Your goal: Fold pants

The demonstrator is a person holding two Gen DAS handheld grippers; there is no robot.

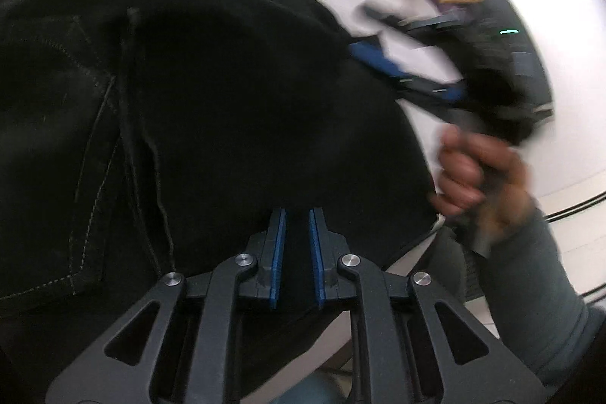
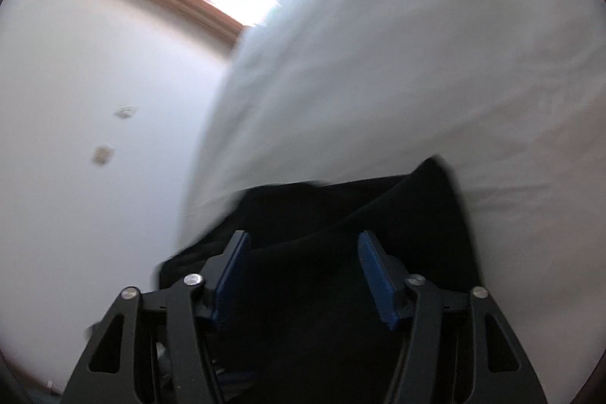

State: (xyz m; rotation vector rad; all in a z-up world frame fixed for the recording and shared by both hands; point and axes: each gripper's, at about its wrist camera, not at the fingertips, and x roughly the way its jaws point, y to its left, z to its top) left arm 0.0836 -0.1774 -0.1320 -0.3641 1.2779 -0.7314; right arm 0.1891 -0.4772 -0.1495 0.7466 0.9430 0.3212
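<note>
The white bed carries your black pants, spread on its sheet. Your left gripper is nearly closed, pinching the pants' edge. Your right gripper stands half wide over the cloth, gripping nothing.

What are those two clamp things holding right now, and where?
The left tool pinches the black pants at their near edge. The right tool stands open over the cloth, gripping nothing.
</note>
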